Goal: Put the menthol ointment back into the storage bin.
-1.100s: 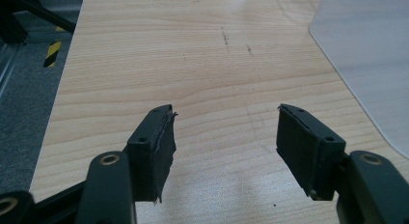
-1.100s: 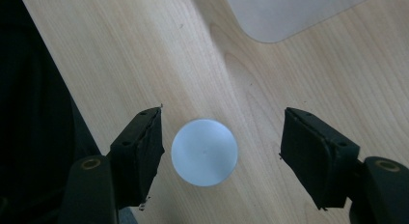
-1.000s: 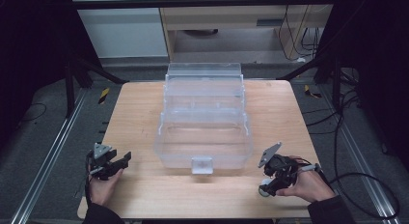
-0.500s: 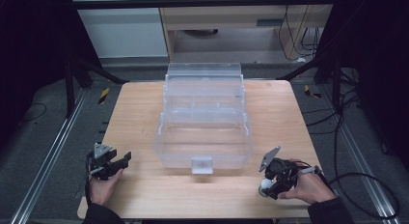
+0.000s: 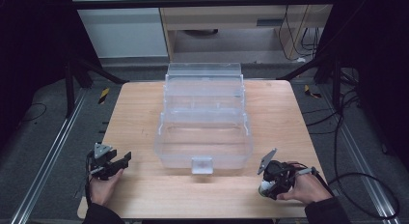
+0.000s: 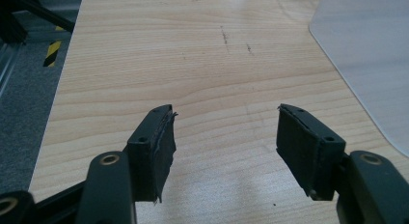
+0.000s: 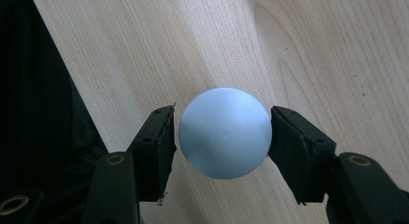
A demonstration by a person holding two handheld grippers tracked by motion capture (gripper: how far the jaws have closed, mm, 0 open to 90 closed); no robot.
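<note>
Right jaws: just been closing, pads now at both sides of white ball, gripping it
Right gripper: near table's front edge, right of clear box's latch
Ball: on wooden table, low by right hand
Left jaws: spread wide, nothing between, bare wood beyond
Left gripper: front left, well apart from clear plastic box
Box: centre of table, lid open

Black claw with brass screws; dark sleeves.
</note>
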